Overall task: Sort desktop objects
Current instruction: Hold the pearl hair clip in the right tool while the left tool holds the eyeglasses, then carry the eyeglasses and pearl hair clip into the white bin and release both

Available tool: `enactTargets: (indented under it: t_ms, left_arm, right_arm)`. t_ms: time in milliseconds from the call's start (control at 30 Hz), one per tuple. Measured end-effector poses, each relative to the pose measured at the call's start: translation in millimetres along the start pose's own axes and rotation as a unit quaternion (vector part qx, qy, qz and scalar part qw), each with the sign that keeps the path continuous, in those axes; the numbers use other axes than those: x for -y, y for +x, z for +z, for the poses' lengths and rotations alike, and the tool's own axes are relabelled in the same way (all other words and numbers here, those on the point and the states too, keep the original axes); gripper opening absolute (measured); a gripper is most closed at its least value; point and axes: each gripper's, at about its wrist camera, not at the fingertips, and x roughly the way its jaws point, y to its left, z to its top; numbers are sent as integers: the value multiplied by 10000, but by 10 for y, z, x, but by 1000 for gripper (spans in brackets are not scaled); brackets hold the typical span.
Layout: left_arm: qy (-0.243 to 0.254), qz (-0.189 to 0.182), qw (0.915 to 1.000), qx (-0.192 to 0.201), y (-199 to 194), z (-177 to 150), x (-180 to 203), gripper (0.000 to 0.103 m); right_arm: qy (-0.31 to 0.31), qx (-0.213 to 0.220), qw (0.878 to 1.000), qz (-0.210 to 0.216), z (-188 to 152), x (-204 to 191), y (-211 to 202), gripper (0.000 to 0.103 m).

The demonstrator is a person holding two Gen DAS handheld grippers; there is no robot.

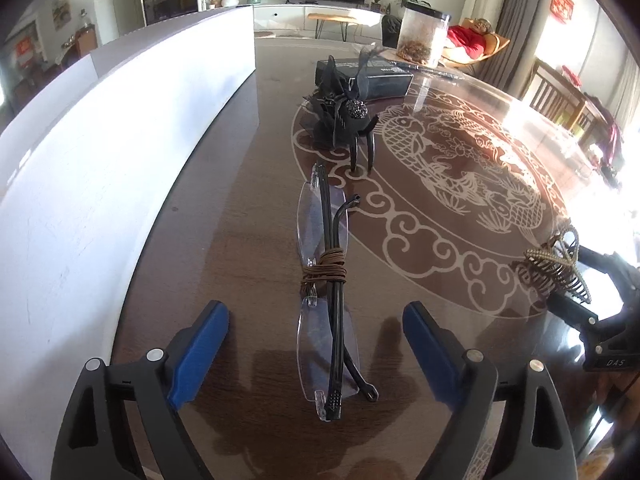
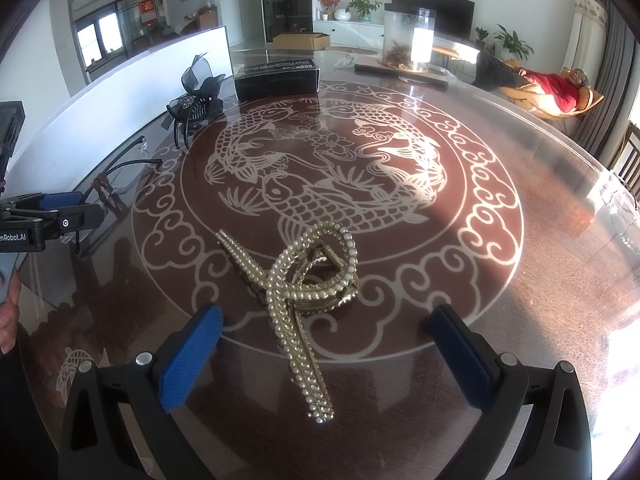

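Note:
Folded rimless glasses with black arms and a brown hair tie wound round them lie on the dark table between the open fingers of my left gripper. A gold pearl hair claw lies between the open fingers of my right gripper; it also shows in the left wrist view. A black ribbon hair claw stands further back, also seen in the right wrist view. Both grippers hold nothing. The left gripper shows at the left of the right wrist view.
A white box wall runs along the table's left side. A black box and a clear jar on a tray stand at the back. The round table bears a fish pattern under glass.

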Motion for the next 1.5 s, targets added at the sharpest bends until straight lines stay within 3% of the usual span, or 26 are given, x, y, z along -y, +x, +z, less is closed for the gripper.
enactTargets:
  t_ms: [33, 67, 100, 133, 167, 400, 467, 500, 533, 567, 667, 700, 767, 800, 833, 1000, 1100, 1133, 1200, 1233, 1500]
  left_arm:
    - [272, 44, 9996, 42, 2, 20, 75, 74]
    - [420, -59, 9991, 81, -4, 42, 123, 54]
    - [439, -114, 9989, 95, -5, 72, 143, 45]
    - [417, -26, 9991, 95, 4, 106, 155, 21]
    - [360, 33, 9993, 70, 20, 145, 151, 12]
    - [198, -44, 9995, 235, -89, 16, 157, 10]
    - [174, -135, 9993, 300, -169, -52, 139, 10]
    - [146, -181, 9991, 346, -212, -75, 128, 10]
    - [114, -237, 9989, 386, -265, -103, 108, 10]
    - [75, -287, 9987, 426, -311, -122, 91, 10]
    - [-40, -413, 9980, 470, -413, -164, 26, 10]
    - [-77, -439, 9979, 476, -440, -179, 10, 10]
    - [-128, -466, 9974, 528, -512, -203, -26, 10]
    - [-132, -467, 9972, 567, -543, -211, -25, 10]
    - [-138, -472, 9970, 599, -571, -219, -28, 10]
    - [-165, -565, 9966, 584, -614, -247, -19, 10]
    - [-212, -651, 9962, 543, -616, -265, -21, 10]
    - [-240, -678, 9959, 540, -629, -274, -26, 10]
    - [-303, -747, 9952, 561, -662, -280, -39, 10]
    - [-336, -776, 9948, 577, -690, -283, -52, 10]
    - [-701, -962, 9894, 834, -1088, -193, -383, 10]
  right_arm:
    - [-2, -1, 10000, -1, 0, -2, -1, 103]
    - [-6, -4, 10000, -8, 0, -2, -1, 103]
    - [-18, -10, 10000, -24, 2, -8, 0, 103]
    - [-32, -17, 10000, -42, 0, -11, 1, 103]
    - [-24, -15, 10000, -31, 0, -7, -1, 103]
    - [63, -158, 9989, 435, -25, 118, -82, 102]
    - [-108, -68, 9994, 322, -30, 93, -124, 73]
    - [-237, -17, 9992, 308, -18, 71, -152, 36]
    - [-244, -8, 9990, 365, -3, 64, -166, 18]
    - [-219, -28, 9990, 387, 8, 66, -168, 13]
    - [-317, -120, 9986, 406, 32, 68, -167, 14]
    - [-350, -162, 9984, 420, 47, 70, -164, 18]
    - [-397, -185, 9983, 381, 69, 78, -157, 51]
    - [-434, -122, 9988, 189, 79, 78, -158, 85]
    - [-485, -1, 9988, -30, 88, 77, -174, 98]
    - [-500, 124, 9983, -260, 194, 118, -134, 98]
    - [-716, 89, 9974, 94, 256, 179, 21, 96]
    - [-718, 40, 9962, 497, 256, 214, 75, 78]
    - [-723, 160, 9949, 680, 272, 261, 69, 55]
    - [-605, 162, 9949, 785, 289, 289, 46, 50]
    - [-595, 315, 9944, 811, 476, 61, -265, 50]
